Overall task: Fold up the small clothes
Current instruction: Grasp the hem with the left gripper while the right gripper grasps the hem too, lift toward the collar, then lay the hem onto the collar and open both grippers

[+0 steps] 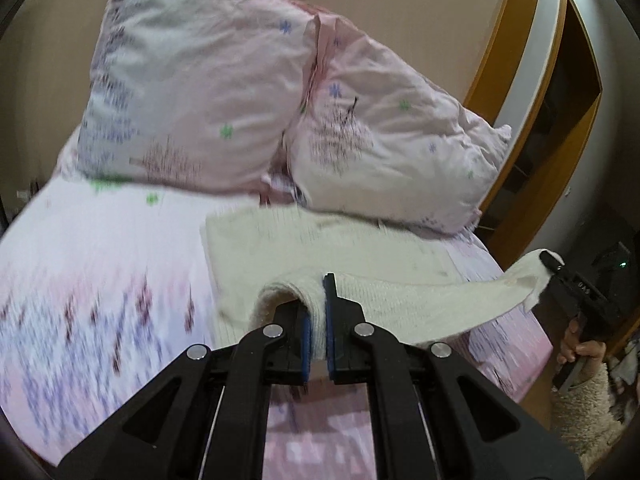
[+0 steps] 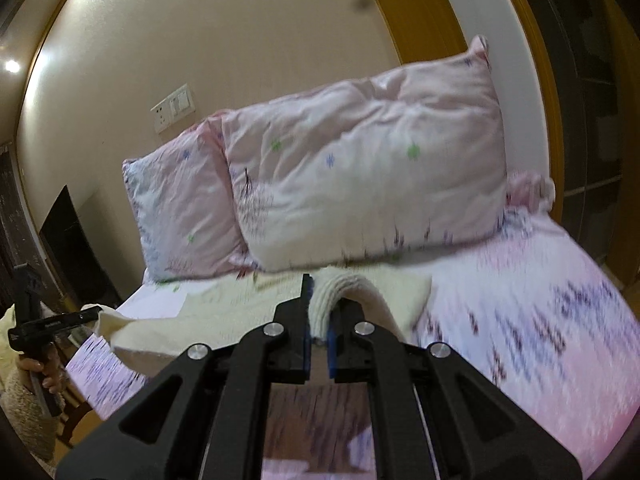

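Bedding in pink with purple and green flower print covered the bed, and two matching pillows leaned against a beige wall that carried a switch plate. An orange-brown wooden frame ran beside the bed's far side.

A cream knitted garment lay spread on the sheet just below the pillows, its near edge raised off the bed at both ends. The left gripper was pinching one folded-over corner of that edge between its blue pads. The right gripper likewise clamped the opposite corner of the knit, the fabric arching over one finger. Each wrist view showed the other gripper off to the side, with cloth drawn taut between them.
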`<state>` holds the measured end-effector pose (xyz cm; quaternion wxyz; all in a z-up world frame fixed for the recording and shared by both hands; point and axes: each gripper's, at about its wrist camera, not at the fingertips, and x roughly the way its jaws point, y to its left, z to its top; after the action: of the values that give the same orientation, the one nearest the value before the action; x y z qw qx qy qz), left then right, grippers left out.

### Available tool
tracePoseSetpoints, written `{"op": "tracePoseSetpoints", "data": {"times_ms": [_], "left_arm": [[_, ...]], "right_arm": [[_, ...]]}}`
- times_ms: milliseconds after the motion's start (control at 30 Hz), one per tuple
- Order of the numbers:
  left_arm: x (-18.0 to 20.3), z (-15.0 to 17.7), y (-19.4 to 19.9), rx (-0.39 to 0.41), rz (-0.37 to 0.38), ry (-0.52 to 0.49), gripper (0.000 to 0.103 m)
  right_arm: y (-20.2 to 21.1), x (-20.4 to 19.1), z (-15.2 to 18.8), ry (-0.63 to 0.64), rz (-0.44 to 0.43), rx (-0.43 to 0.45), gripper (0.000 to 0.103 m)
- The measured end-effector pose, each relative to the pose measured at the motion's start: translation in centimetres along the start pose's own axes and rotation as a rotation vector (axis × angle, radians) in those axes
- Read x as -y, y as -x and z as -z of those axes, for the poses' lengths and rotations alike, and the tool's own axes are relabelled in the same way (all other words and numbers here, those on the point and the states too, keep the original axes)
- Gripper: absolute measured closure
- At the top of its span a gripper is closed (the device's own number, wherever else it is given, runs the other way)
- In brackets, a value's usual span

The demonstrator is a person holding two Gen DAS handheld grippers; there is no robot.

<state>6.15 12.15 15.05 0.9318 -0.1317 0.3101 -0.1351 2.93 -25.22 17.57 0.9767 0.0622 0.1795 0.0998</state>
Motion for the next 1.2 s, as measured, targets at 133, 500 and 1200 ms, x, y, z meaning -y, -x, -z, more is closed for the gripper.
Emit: {"op": "tracePoseSetpoints", "data": {"times_ms": [133, 500, 1200], "left_arm": [[-0.3, -3.8, -2.0, 0.045, -0.023, -0.014, 0.099], [-5.1, -7.1, -14.6, -0.001, -0.044, 0.117, 0.099], [-11.7, -3.8, -21.4, -0.15, 0.085, 0.454, 0.086]], "right_arm": [[-2.6, 0.3, -2.5, -0.015, 0.008, 0.036, 0.098], [-15.0, 4.2, -2.8, -0.182, 0.1, -0.051, 0.098], [-21.4, 9.5, -0.4, -0.359, 0.194, -0.223, 0.056]]}}
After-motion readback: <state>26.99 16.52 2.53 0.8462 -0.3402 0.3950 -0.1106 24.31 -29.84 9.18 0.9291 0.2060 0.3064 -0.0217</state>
